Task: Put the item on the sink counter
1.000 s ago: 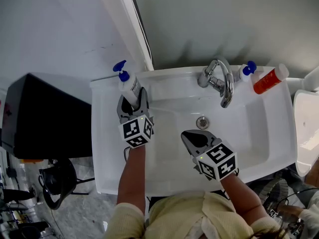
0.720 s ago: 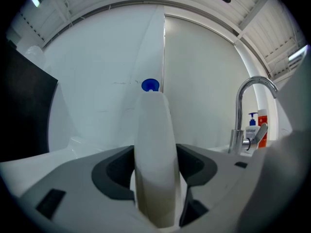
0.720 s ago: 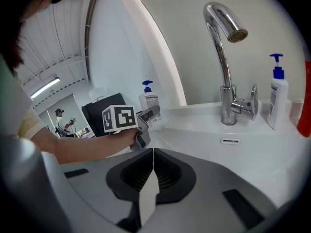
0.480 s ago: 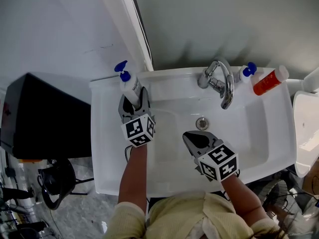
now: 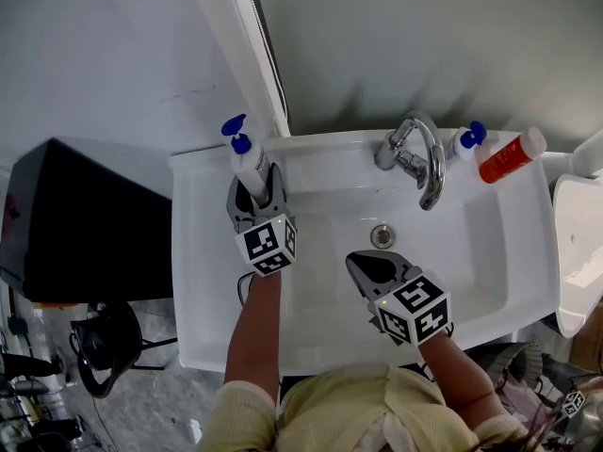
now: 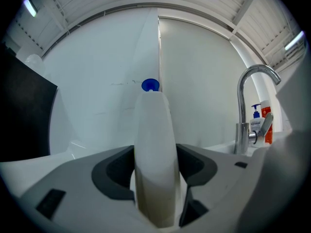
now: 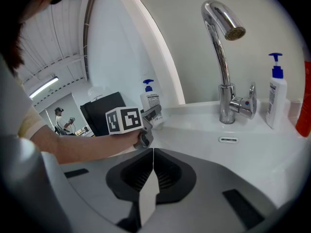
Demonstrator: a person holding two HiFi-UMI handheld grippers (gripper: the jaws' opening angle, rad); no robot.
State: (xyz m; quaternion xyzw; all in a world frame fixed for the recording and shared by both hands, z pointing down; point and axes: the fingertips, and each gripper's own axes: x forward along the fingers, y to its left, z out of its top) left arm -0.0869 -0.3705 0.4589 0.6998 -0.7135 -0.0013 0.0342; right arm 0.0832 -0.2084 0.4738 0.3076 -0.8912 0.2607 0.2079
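White pump bottle (image 5: 249, 166) stays clamped between our left gripper's (image 5: 256, 186) jaws at the sink counter's (image 5: 201, 295) back-left corner, shifted slightly rightward since a second ago. Our right gripper (image 5: 367, 264), jaws together and empty, has hardly moved over the basin (image 5: 476, 243).

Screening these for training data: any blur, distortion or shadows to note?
Head view: sharp, evenly lit; the faucet throws a soft shadow on the wall. Left gripper view: fisheye, dark corners, the close pump bottle looks soft. Right gripper view: fisheye bends straight edges; highlights glint on the faucet.
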